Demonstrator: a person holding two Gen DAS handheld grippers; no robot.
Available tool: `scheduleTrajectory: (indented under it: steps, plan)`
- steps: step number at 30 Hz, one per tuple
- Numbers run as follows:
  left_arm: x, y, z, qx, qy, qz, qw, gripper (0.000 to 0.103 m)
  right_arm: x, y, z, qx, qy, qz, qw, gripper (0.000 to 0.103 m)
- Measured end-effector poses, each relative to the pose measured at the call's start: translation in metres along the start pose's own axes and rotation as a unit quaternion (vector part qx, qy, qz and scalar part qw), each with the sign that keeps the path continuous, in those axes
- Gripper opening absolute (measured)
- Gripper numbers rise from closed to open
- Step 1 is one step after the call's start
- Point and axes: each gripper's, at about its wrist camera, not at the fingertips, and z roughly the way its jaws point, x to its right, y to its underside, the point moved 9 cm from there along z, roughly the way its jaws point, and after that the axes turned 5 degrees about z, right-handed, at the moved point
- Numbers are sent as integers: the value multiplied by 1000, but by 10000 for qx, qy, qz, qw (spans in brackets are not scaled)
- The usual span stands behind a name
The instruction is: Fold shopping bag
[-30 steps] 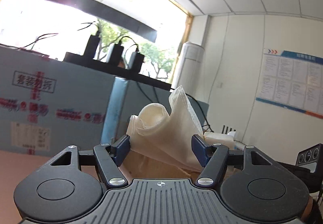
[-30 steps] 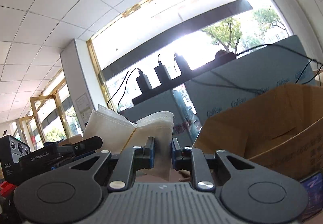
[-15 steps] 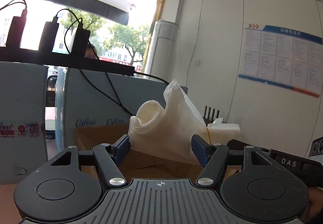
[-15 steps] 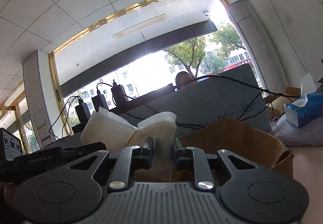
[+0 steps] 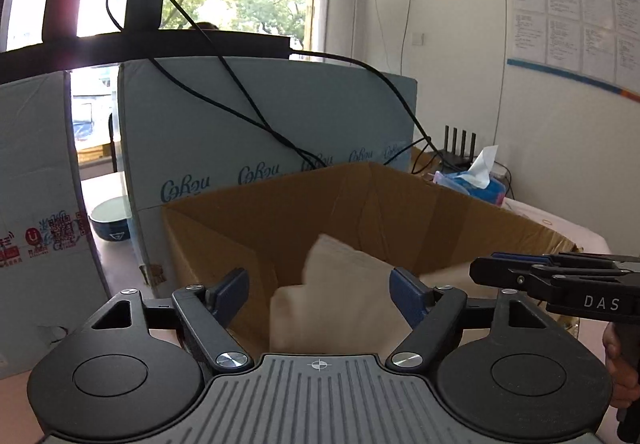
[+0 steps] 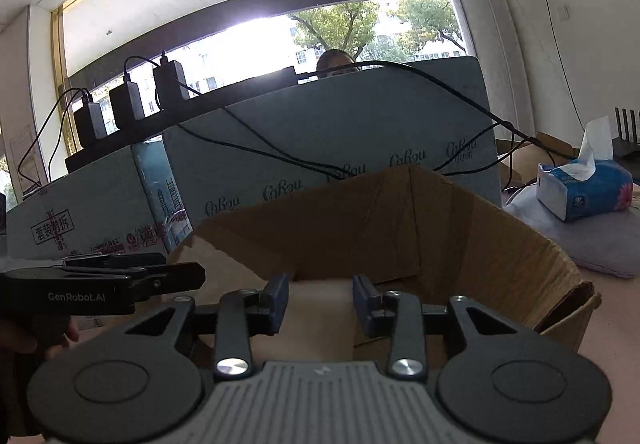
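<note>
A second ago both my grippers held the folded cream non-woven shopping bag [image 5: 340, 296] up against the window light; now it lies blurred inside the open brown cardboard box [image 5: 460, 220], free of both. My left gripper [image 5: 318, 292] has just been opening and its blue pads stand wide apart, the bag seen between and beyond them but not touching either pad. My right gripper [image 6: 320, 300] had pinched a fold of the bag tightly; its jaws have just been opening too, and they now stand apart with only pale fabric showing past the gap. Both cameras have tipped from ceiling and window down onto the box.

The bag's lower part is cut off by my left gripper's grey body, and motion blur hides its folds, so I cannot tell how neatly it lies. In the right wrist view only a featureless pale patch of it shows. The box floor is hidden. Beyond the box stand grey-blue printed foam panels [image 5: 260, 124] and, to the right, a blue tissue pack [image 6: 584, 192].
</note>
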Motion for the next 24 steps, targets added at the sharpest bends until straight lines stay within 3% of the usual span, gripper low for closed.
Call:
scheduleTrajectory:
  steps: [5,13,24]
  plan:
    - [-3,-7,-18,469,-61,2,9989,99,-2,-12,-16,215,99,-7,9997,70]
    - [-16,-12,-57,1109,-250,-136,9934,103,-25,-24,-52,665,42,-216,9975,92]
    - [-53,15,-130,1644,-631,-465,9833,103,-110,-14,-76,676,-538,-862,9925,100]
